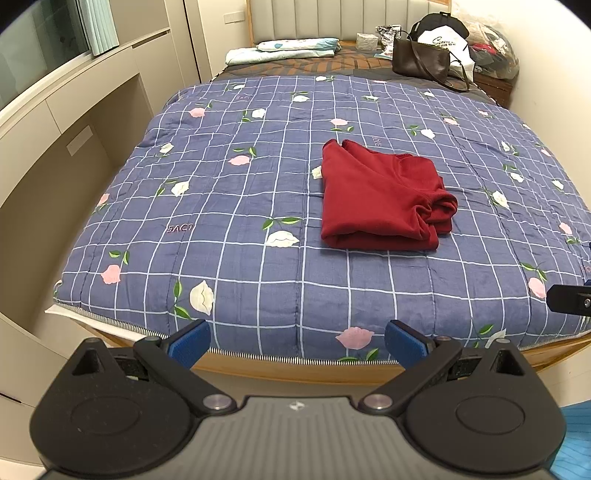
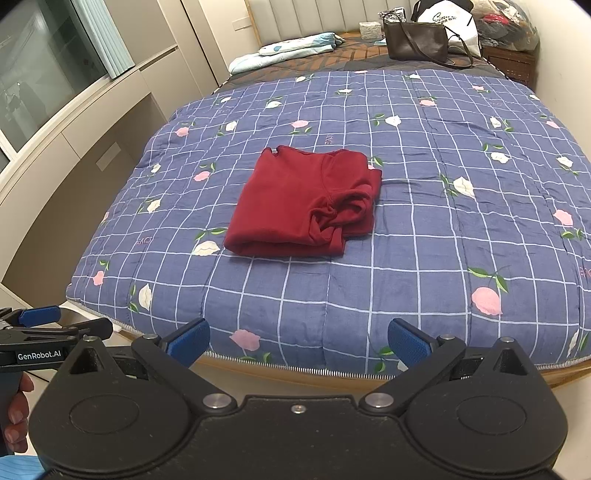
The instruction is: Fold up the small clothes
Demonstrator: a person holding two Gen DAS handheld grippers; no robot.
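One folded dark-red cotton garment [image 1: 380, 199] on blue grid-floral quilt [image 1: 229, 206], both grippers, left gripper [image 1: 297, 341] and right gripper [image 2: 298, 341], wide, empty; only right view shows a hand [image 2: 16, 413] at 8 o'clock.

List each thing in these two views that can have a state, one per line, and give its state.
red garment: folded, lying flat on the quilt, untouched.
left gripper: open, empty, held back at the bed's near edge.
right gripper: open, empty, also at the near edge.
floral quilt: spread flat over the bed.
brown handbag: upright near the headboard.
curtain: drawn aside.
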